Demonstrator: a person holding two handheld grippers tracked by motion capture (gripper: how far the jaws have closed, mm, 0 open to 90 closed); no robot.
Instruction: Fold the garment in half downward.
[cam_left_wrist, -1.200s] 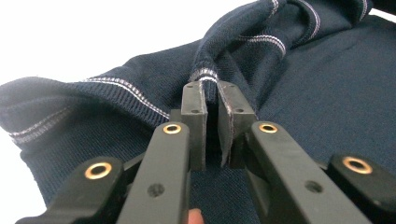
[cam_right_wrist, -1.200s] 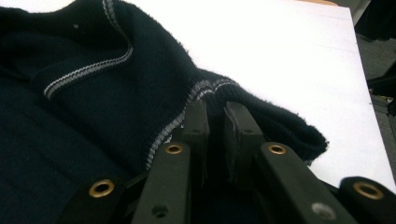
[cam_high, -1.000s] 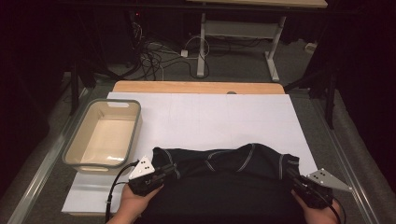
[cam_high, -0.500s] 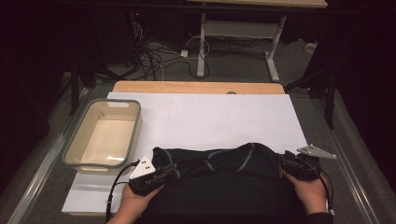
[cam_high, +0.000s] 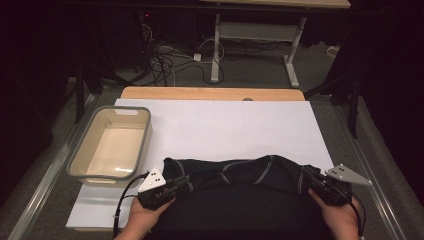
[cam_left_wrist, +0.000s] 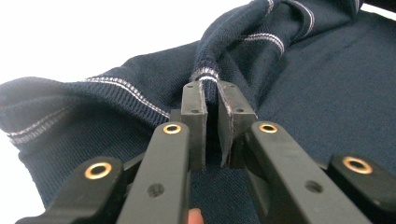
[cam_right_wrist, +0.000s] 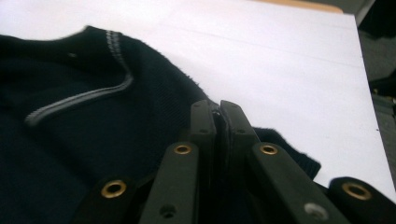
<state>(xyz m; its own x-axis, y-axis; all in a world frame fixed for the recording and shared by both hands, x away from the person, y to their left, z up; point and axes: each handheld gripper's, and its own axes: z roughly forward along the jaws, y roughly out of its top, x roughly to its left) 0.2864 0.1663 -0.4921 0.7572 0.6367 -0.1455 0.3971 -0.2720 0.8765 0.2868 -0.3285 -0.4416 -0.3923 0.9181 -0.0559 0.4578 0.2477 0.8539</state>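
The left claw was clamped on a ribbed fold of the sweater, its jaws nearly together with the striped knit edge pinched between them at the centre of the left gripper view. In the high view that left claw sat at the lower left of the garment, held by the left hand. The right claw was closed on the sweater's dark edge, a thin layer of cloth caught between its jaws. In the high view the right claw gripped the garment's lower right end, with the right hand behind it.

The sweater was dark navy knit, fine-ribbed, with pale thin stripes along its cuffs and hems. It lay bunched in a long roll across the lower middle of the frame, between the two claws.

Under it was a white sheet covering the table, whose wooden edge showed at the far side. A beige bin with a grey rim stood at the left. Beyond, at the top, were dark floor, cables and a desk frame.
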